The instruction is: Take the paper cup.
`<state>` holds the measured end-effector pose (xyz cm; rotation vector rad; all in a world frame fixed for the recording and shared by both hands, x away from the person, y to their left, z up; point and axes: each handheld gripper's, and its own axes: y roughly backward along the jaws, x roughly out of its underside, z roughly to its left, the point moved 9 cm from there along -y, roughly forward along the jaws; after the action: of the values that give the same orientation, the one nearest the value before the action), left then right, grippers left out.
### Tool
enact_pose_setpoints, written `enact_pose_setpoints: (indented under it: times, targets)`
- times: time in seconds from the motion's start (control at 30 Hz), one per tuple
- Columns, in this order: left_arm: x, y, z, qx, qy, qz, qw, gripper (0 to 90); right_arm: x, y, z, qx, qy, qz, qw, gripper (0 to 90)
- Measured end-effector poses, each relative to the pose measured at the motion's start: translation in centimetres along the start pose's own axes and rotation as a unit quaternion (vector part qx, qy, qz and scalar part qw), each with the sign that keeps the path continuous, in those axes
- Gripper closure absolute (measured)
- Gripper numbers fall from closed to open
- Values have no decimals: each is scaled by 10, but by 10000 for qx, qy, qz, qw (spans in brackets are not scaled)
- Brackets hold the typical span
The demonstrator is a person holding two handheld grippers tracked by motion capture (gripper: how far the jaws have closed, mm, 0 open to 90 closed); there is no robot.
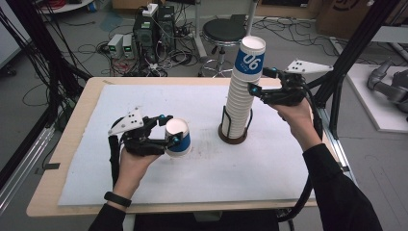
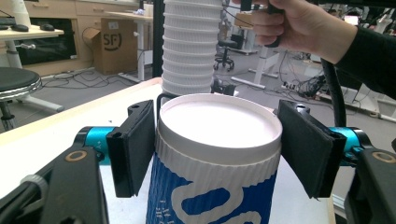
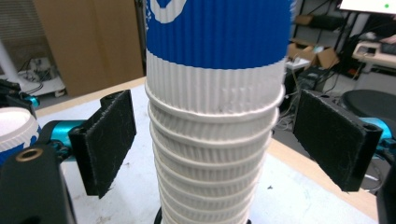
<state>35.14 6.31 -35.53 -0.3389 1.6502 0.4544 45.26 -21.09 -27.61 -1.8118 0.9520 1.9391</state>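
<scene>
Nearest, the left gripper (image 1: 169,130) has its jaws clenched on a blue-and-white paper cup (image 1: 177,137) standing upside down on the desk (image 1: 144,187). Farther off, the right gripper (image 1: 259,82) has its jaws released, one on each side of the tall stack of cups (image 1: 243,94) without touching it; the stack stands in a dark holder (image 1: 233,136).

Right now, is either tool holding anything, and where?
Left tool grips the upside-down cup by its sides, near the base. Right tool stands open around the cup stack.
</scene>
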Motion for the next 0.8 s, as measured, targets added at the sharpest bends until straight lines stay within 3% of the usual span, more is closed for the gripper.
enact_pose_setpoints:
  times: [0.23,0.5,0.8]
  targets:
    - [6,1,0,34,28,27,10000,298,12,18,-1,49,-45,-15,10000,140]
    - [15,-2,-1,106,45,107,9999,298,27,37,14,-18,30,-144,9999,141]
    - [15,-8,-3,186,20,95,9998,298,63,44,23,1,-133,-176,9998,142]
